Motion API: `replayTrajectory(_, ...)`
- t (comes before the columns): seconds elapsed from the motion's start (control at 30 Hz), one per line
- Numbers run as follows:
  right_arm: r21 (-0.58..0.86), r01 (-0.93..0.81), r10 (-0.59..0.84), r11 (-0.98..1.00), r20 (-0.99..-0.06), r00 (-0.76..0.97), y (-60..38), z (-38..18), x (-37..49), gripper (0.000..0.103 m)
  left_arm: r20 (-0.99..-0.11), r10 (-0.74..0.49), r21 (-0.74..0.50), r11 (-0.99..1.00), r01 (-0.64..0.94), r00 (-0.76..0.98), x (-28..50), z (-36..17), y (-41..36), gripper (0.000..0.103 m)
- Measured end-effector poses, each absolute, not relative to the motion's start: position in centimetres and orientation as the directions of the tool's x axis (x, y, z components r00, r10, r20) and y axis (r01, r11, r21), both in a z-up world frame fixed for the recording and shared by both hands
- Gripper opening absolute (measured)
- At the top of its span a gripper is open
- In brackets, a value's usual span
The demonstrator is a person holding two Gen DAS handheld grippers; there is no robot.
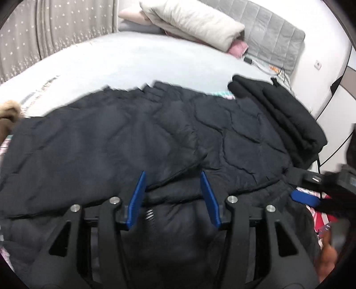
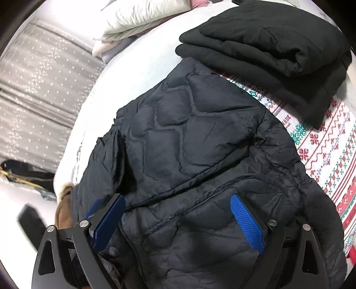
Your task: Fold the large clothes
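A dark navy quilted jacket point(image 1: 138, 137) lies spread on the bed; it also fills the right wrist view point(image 2: 189, 144). My left gripper point(image 1: 173, 177) is open, its blue pads just above the jacket's near fold, holding nothing. My right gripper point(image 2: 178, 200) is open wide over the jacket's near edge, and it shows at the right edge of the left wrist view point(image 1: 304, 197). A fur-trimmed brown part point(image 2: 64, 204) pokes out at the jacket's left end.
A folded black garment point(image 2: 267, 49) lies on a patterned blanket point(image 2: 329, 151) to the right, also in the left wrist view point(image 1: 278, 115). Cream pillows point(image 1: 191, 20) sit by the grey headboard point(image 1: 273, 33). Curtains point(image 1: 44, 29) hang at left. The pale sheet point(image 1: 133, 62) lies beyond.
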State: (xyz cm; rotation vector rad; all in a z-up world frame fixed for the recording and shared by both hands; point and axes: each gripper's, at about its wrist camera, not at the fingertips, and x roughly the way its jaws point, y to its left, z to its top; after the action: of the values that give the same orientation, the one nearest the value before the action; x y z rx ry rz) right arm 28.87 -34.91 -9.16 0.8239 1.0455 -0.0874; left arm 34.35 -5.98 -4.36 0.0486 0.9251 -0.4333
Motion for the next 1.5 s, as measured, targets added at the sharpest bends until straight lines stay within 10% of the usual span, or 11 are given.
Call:
replayTrajectory(0.4, 0.38, 0.012, 0.353, 0.925, -0.87, 0.344, -24.4, -9.0, 26.4, 0.096, -0.848, -0.123, -0.107, 0.992, 0.06, 0.516, 20.1, -4.1, 15.6, 0.06)
replayTrajectory(0.77, 0.301, -0.051, 0.3, 0.952, -0.89, 0.342, -29.6, -13.4, 18.1, 0.096, -0.905, -0.044, -0.016, 0.998, 0.068, 0.424, 17.4, -9.5, 18.1, 0.06)
replayTrajectory(1.07, 0.269, 0.081, 0.208, 0.96, -0.875, 0.436, -37.1, -9.5, 10.9, 0.096, -0.809, -0.128, -0.181, 0.983, -0.037, 0.573, 12.4, -2.9, 24.9, 0.072)
replayTrajectory(1.5, 0.534, 0.323, 0.406, 0.781, -0.828, 0.387, -44.2, -14.2, 2.7, 0.096, -0.848, -0.239, -0.314, 0.946, -0.084, 0.473, 9.4, -7.5, 25.5, 0.072)
